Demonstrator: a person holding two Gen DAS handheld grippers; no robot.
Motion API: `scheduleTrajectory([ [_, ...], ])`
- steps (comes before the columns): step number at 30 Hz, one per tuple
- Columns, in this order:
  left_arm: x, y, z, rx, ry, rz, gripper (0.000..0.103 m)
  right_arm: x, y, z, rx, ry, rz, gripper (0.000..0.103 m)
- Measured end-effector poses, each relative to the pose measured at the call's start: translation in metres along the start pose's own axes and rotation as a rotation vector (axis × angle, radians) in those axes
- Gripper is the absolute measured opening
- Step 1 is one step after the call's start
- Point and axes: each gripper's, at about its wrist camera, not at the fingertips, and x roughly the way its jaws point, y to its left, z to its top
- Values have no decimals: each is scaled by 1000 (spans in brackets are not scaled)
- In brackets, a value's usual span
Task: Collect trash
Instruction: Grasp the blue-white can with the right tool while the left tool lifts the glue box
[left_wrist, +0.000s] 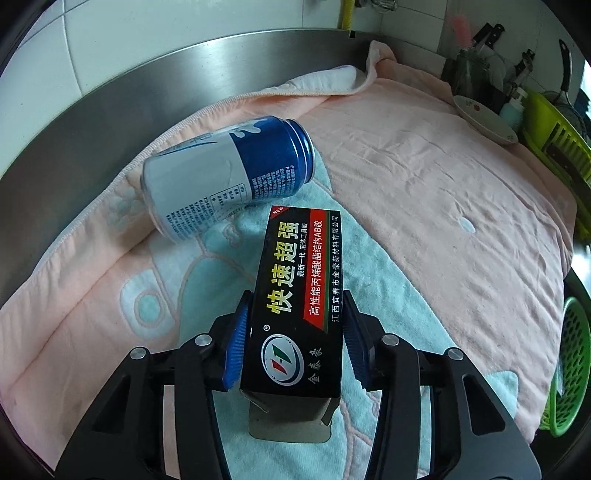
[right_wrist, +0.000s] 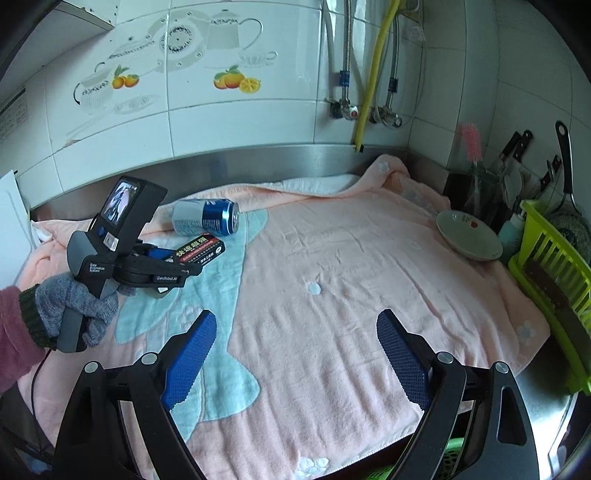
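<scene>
Pink towel (left_wrist: 424, 177) spread over steel kitchen counter. Leftmost, can (left_wrist: 225, 177) lying untouched on its side. Beside it, black glue box (left_wrist: 299, 295) flanked by left gripper (left_wrist: 295, 343), pads at its sides, not yet lifted. Right gripper (right_wrist: 295, 354) spread wide, empty. Green basket (left_wrist: 569, 373) at right edge waiting; nothing visibly collected.

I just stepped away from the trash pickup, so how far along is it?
Nothing visibly collected yet. In hand: the left gripper has the black glue box between its blue pads, seemingly gripped, over the pink towel. Left to do: the blue and white can lies on its side beside it. The right gripper is open and empty.
</scene>
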Motion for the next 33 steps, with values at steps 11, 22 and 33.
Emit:
scheduleTrajectory([
  [11, -61, 35, -11, -73, -85, -2, 46, 0, 17, 63, -137, -50, 72, 86],
  [22, -89, 84, -17, -167, -131, 35, 46, 102, 75, 99, -406, 40, 162, 86],
  [33, -74, 115, -31, -235, -91, 36, 46, 199, 132, 111, -662, 97, 216, 86],
])
